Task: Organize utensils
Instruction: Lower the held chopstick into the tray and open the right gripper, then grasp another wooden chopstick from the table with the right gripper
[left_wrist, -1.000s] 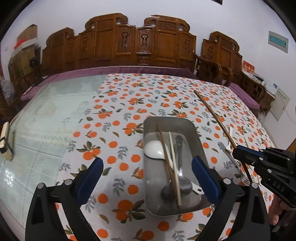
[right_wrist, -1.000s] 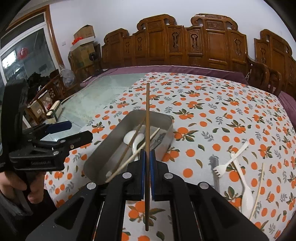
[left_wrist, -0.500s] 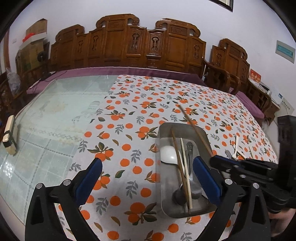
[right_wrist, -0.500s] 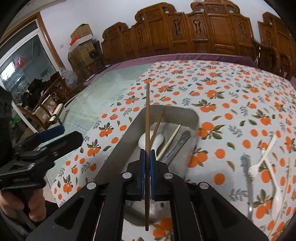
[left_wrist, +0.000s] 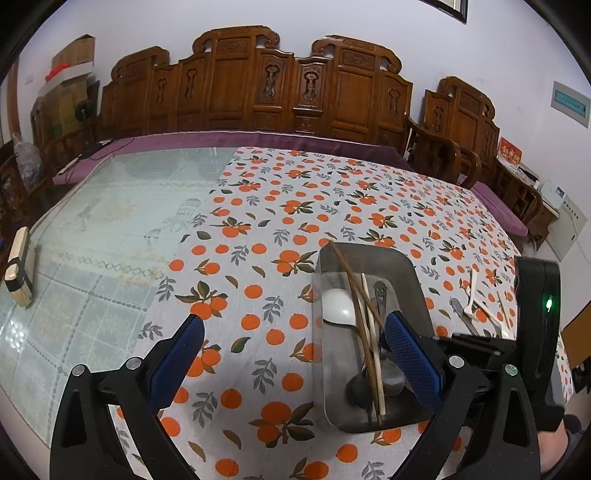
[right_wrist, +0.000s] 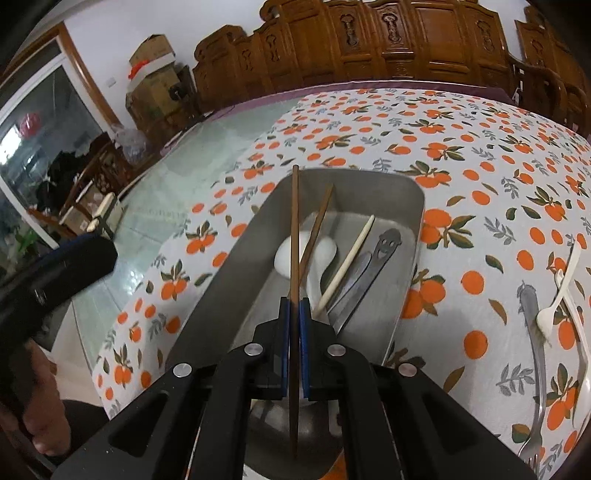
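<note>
1. A long dark-brown wooden chopstick (right_wrist: 294, 236) is clamped between the 2 blue-padded fingers of the right gripper (right_wrist: 294, 334), jaws closed tight on its lower half.
2. The chopstick is held over the rectangular stainless-steel tray (right_wrist: 402, 295), its tip reaching toward the tray's far rim.
3. Inside the tray are seen a second brown chopstick (right_wrist: 317, 229), a white ceramic spoon (right_wrist: 325, 247), a pale cream chopstick (right_wrist: 349, 258) and a metal utensil with a smiley-face handle (right_wrist: 384, 247).
4. The left gripper (left_wrist: 295, 354) is held with its fingers spread wide, nothing between them; its right pad (left_wrist: 413, 358) overlaps the tray (left_wrist: 369, 254) in view.
5. A metal fork (right_wrist: 535, 354) and white plastic cutlery (right_wrist: 557, 295) are left on the orange-print tablecloth (right_wrist: 480, 155), right of the tray.
</note>
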